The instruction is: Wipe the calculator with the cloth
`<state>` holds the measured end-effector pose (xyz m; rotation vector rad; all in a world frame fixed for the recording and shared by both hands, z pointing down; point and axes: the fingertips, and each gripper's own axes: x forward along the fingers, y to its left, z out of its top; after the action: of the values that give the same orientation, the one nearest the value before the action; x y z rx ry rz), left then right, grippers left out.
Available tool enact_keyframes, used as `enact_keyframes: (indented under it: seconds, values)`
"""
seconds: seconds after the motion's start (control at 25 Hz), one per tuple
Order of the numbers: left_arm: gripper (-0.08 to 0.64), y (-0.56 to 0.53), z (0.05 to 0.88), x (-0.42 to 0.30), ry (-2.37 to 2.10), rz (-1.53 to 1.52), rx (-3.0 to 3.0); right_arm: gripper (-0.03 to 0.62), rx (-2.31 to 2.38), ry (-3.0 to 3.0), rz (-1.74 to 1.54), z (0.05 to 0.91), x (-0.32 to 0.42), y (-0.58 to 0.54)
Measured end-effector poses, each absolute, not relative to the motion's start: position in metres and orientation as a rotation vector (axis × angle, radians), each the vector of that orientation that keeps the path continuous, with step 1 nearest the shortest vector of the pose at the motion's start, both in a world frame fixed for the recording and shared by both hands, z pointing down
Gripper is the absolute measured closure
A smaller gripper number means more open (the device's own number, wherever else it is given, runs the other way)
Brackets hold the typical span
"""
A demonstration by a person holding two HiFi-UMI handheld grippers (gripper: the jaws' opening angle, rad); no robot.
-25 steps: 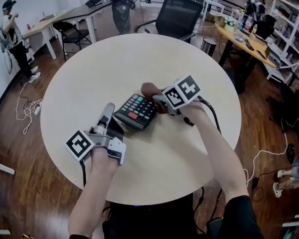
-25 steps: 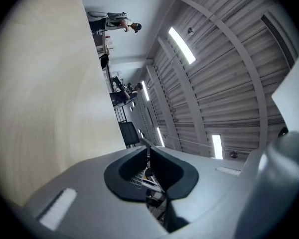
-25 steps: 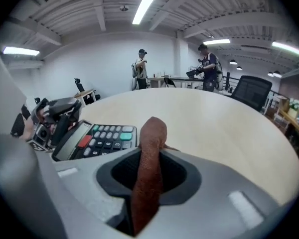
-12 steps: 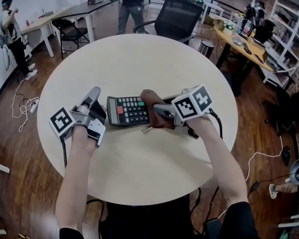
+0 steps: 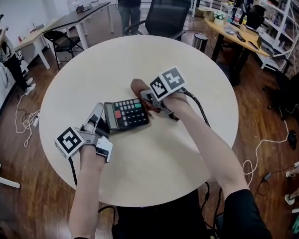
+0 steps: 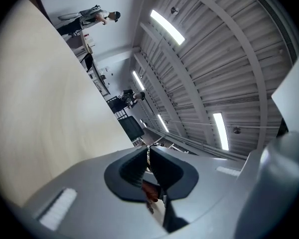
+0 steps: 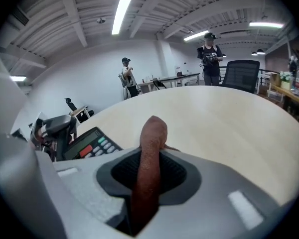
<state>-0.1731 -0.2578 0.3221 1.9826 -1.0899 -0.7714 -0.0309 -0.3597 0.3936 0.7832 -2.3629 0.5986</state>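
The black calculator with red and green keys lies on the round table. It also shows at the left of the right gripper view as the calculator. My left gripper is shut on its left edge; in the left gripper view that gripper has its jaws together and points toward the ceiling. My right gripper is shut on a brown cloth at the calculator's far right corner. The cloth sticks up out of the right gripper.
A cable trails from the right gripper over the table's near right side. Behind the table stand a black office chair, desks and a shelf. One person stands at the back and another person at the far left.
The cloth went from the calculator's far end across its right end and now sits at its far right corner. The calculator turned with the left gripper, which came nearer.
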Motion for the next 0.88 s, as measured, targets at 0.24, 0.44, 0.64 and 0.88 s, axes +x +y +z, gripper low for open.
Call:
enact_keyframes:
  seconds: [0.24, 0.44, 0.64, 0.88]
  values:
    - [0.558, -0.257, 0.322, -0.175, -1.101, -0.79, 1.966, 0.5, 0.664, -2.329, 0.522, 0.392, -0.024, -0.315]
    - [0.558, -0.257, 0.323, -0.177, -1.104, -0.803, 1.96, 0.5, 0.565, -2.343, 0.497, 0.392, -0.012, -0.264]
    - [0.558, -0.254, 0.318, -0.174, -1.075, -0.841, 1.929, 0.5, 0.335, -2.377, 0.519, 0.387, -0.005, -0.201]
    - [0.558, -0.225, 0.302, -0.175, -1.014, -0.936, 1.928, 0.5, 0.418, -2.497, 0.453, 0.351, 0.009, -0.232]
